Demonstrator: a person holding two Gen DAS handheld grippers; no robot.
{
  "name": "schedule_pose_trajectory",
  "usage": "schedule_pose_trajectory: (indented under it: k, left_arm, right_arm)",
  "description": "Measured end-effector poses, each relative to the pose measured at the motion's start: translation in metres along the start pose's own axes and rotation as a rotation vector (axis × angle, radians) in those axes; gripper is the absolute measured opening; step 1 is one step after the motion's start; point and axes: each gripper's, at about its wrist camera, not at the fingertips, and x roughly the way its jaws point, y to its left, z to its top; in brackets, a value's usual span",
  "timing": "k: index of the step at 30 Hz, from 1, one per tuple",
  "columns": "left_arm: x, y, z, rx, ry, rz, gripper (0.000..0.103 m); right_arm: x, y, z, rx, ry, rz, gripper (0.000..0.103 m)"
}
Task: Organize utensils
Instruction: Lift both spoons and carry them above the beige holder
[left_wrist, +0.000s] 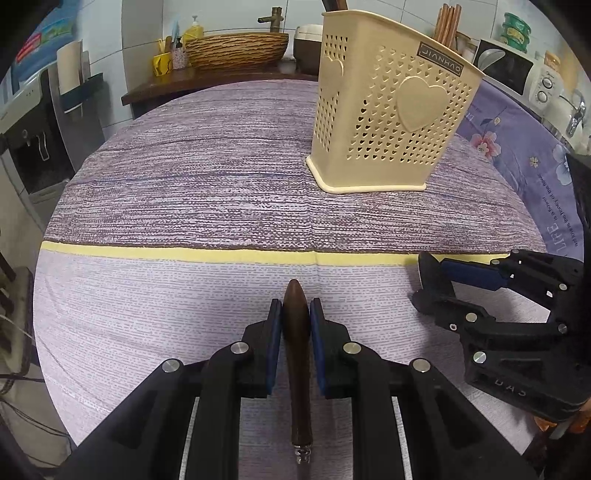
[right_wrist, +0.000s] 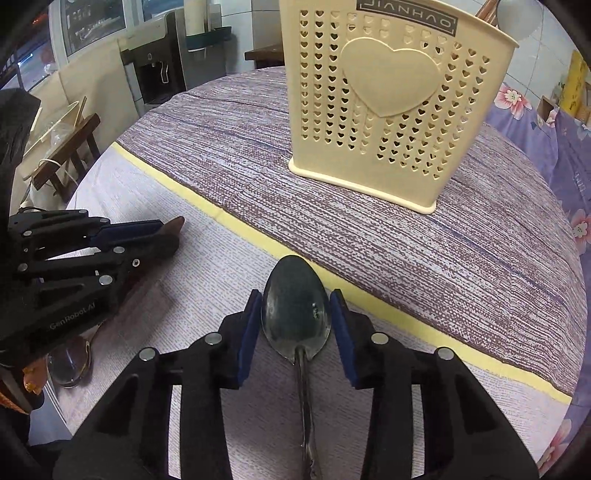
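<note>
A cream perforated utensil holder (left_wrist: 391, 110) with heart shapes stands on the table ahead; it also shows in the right wrist view (right_wrist: 388, 107). Brown chopsticks (left_wrist: 447, 24) stick out of it. My left gripper (left_wrist: 295, 310) is shut on a dark brown wooden handle (left_wrist: 297, 350) with a metal ferrule at its near end, low over the cloth. My right gripper (right_wrist: 295, 306) has its blue pads either side of a steel spoon's bowl (right_wrist: 295, 306), with thin gaps showing. The spoon lies on the cloth, handle toward the camera.
The round table wears a purple striped cloth (left_wrist: 207, 192) with a yellow band (left_wrist: 147, 252). A second spoon (right_wrist: 72, 363) lies at the table's left edge under the left gripper (right_wrist: 92, 251). A woven basket (left_wrist: 236, 50), microwave (left_wrist: 506, 66) and water dispenser (right_wrist: 155, 70) stand beyond.
</note>
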Motion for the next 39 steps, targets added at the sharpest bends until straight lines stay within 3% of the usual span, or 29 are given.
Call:
schedule_pose_trajectory:
  k: [12, 21, 29, 39]
  left_arm:
    - [-0.005, 0.001, 0.005, -0.003, -0.017, -0.004, 0.016]
    - [-0.060, -0.007, 0.026, 0.008, -0.157, -0.062, 0.016]
    - [-0.088, -0.018, 0.041, 0.024, -0.231, -0.111, 0.016]
    - [-0.097, -0.032, 0.054, 0.038, -0.290, -0.149, 0.016]
  right_arm:
    - [-0.028, -0.011, -0.001, 0.074, -0.071, 0.040, 0.038]
    - [-0.088, -0.025, 0.008, 0.154, -0.195, 0.058, 0.038]
    - [-0.125, -0.031, 0.010, 0.190, -0.281, 0.035, 0.038]
    - [-0.132, -0.033, 0.015, 0.212, -0.310, 0.012, 0.038]
